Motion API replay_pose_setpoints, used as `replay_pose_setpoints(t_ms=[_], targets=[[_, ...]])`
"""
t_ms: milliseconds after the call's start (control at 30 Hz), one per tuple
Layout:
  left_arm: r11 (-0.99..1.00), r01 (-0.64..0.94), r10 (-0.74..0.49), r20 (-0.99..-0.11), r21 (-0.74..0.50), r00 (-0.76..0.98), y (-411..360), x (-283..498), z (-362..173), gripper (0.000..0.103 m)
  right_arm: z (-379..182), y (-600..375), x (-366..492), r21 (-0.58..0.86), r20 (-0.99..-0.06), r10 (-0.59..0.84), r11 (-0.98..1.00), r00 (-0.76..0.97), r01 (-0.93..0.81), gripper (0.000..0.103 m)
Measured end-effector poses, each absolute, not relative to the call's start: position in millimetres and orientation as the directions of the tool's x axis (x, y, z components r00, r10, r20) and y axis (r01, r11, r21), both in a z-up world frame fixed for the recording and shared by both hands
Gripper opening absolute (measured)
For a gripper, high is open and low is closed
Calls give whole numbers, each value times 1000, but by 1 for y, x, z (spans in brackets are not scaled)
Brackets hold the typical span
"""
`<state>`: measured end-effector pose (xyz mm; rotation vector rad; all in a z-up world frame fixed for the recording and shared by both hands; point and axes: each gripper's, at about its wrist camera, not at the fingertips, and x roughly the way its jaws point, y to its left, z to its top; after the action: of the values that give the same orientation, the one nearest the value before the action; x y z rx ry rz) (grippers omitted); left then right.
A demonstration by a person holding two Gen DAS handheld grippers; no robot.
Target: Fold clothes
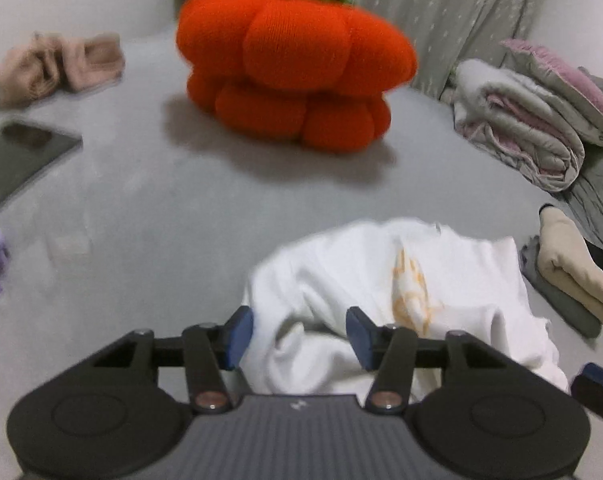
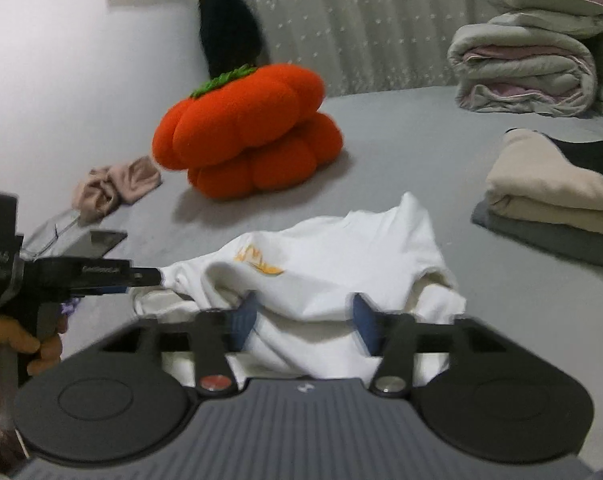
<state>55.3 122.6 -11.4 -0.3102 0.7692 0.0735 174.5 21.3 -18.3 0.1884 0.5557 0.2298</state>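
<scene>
Between and just beyond the half-open jaws of both the left gripper point(image 1: 299, 336) and right gripper point(image 2: 305, 322), neither clamping, a crumpled white shirt point(image 1: 381, 280) lies on the grey bed sheet point(image 1: 161, 208). Farther off sit folded clothes point(image 2: 549, 196), an orange pumpkin cushion point(image 1: 293, 68), rolled quilts point(image 2: 525, 68) and a pale curtain point(image 2: 361, 28).

A grey bed point(image 2: 401, 148) carries everything. In the right wrist view a crumpled white shirt point(image 2: 321, 256) lies at the centre, an orange pumpkin cushion point(image 2: 245, 132) at 11 o'clock from it, a pink cloth point(image 2: 115, 188) and a dark tablet point(image 2: 97, 242) at 9 to 10 o'clock. A stack of folded clothes point(image 2: 549, 204) lies at 2 o'clock and a rolled quilt point(image 2: 525, 72) further off at 1 o'clock.
</scene>
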Motion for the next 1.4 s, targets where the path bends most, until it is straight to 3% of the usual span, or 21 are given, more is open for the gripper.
replay_pose_setpoints(t_ms=[133, 267, 400, 567, 667, 733, 1100, 1233, 1400], targets=[[954, -176, -50, -710, -241, 702, 123, 51, -12, 55, -27, 31, 183, 204, -536, 256, 964, 804, -171, 61], [947, -168, -93, -736, -272, 670, 123, 49, -19, 63, -39, 37, 191, 177, -580, 238, 970, 779, -165, 61], [942, -181, -98, -748, -283, 657, 121, 45, -22, 62, -49, 43, 194, 184, -609, 252, 967, 752, -175, 61], [907, -185, -150, -701, -378, 698, 131, 33, -13, 61, -47, 59, 188, 186, -582, 303, 953, 755, -240, 60], [893, -174, -185, -692, -415, 697, 133, 32, -13, 59, -46, 70, 186, 186, -564, 346, 938, 749, -293, 47], [891, -170, -195, -693, -422, 694, 133, 34, -14, 58, -50, 76, 187, 182, -579, 359, 932, 732, -313, 47], [896, -160, -200, -697, -415, 688, 135, 32, -15, 56, -79, 81, 204, 66, -590, 229, 969, 774, -236, 45], [901, -177, -193, -731, -396, 654, 136, 34, -21, 56, -76, 80, 203, 60, -561, 219, 973, 798, -225, 10], [900, -168, -219, -749, -403, 626, 134, 32, -24, 53, -49, 60, 199, 194, -495, 251, 965, 831, -176, 7]])
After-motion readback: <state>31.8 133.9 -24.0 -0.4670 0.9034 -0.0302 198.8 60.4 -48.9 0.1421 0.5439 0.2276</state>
